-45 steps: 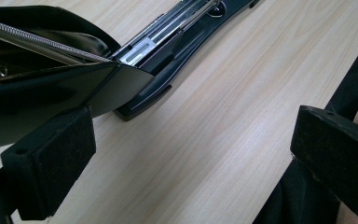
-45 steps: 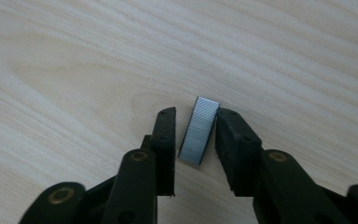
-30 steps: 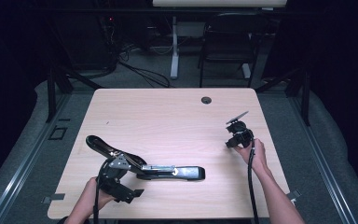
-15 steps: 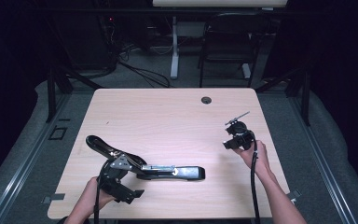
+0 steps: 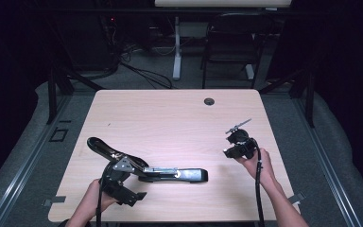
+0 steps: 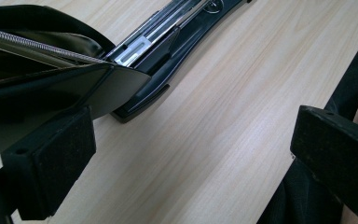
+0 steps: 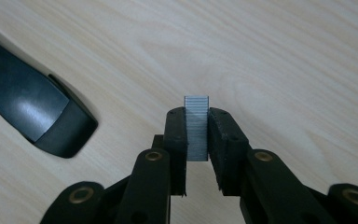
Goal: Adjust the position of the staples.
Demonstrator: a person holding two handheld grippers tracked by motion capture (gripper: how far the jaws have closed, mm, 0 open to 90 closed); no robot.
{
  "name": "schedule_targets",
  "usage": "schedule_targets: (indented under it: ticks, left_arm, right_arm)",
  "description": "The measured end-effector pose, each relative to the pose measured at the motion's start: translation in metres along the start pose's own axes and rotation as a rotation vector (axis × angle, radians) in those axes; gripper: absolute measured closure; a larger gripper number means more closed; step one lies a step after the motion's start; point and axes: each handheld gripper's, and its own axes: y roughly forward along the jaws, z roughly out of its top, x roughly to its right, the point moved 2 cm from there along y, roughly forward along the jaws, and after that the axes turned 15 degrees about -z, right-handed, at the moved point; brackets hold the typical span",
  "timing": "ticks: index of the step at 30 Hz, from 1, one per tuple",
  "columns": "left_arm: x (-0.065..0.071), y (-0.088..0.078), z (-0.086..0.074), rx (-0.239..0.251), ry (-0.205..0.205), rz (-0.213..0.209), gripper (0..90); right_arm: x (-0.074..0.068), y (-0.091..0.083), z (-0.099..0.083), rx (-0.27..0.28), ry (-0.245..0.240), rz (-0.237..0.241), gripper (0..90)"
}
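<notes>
We find the table (image 5: pixel 179 118) evenly lit from above, with the room around it almost black. On the table, shadows are soft; the stapler (image 7: pixel 32 112) shows mild glare, and the nearest jaws blur slightly.

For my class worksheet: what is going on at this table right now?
A person is reloading a stapler that lies opened out on the wooden table. The right claw is shut on a strip of staples and hangs over the table, off the stapler's front end. The left claw is open, one pad beside the raised lid. The magazine channel lies exposed; the staples are not yet in it.
</notes>
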Motion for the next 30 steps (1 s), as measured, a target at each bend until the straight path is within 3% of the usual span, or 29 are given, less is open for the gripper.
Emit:
schedule_targets:
  ticks: [6, 9, 12, 18, 19, 27, 30]
  left_arm:
    - [0.000, 0.001, 0.000, 0.004, -0.009, 0.007, 0.2]
    - [0.000, 0.001, 0.000, 0.001, -0.005, 0.007, 0.2]
    - [0.000, 0.000, 0.000, 0.000, -0.004, 0.006, 0.2]
    - [0.000, 0.001, 0.000, 0.001, -0.013, 0.000, 0.2]
    - [0.000, 0.001, 0.000, 0.000, -0.015, -0.003, 0.2]
    - [0.000, -0.001, -0.002, 0.004, -0.028, -0.006, 0.2]
    - [0.000, -0.001, -0.003, 0.000, -0.031, -0.005, 0.3]
  right_arm:
    - [-0.021, 0.008, -0.010, -0.054, -0.052, 0.018, 77.6]
    - [-0.031, 0.012, -0.009, -0.062, -0.091, 0.025, 77.6]
    - [-0.038, 0.016, -0.007, -0.058, -0.098, 0.030, 77.5]
    - [-0.043, 0.020, -0.008, -0.100, -0.145, 0.034, 77.5]
    - [-0.044, 0.021, -0.009, -0.093, -0.128, 0.039, 77.5]
    - [-0.050, 0.026, -0.010, -0.135, -0.179, 0.032, 76.8]
    - [-0.053, 0.028, -0.011, -0.127, -0.172, 0.032, 76.3]
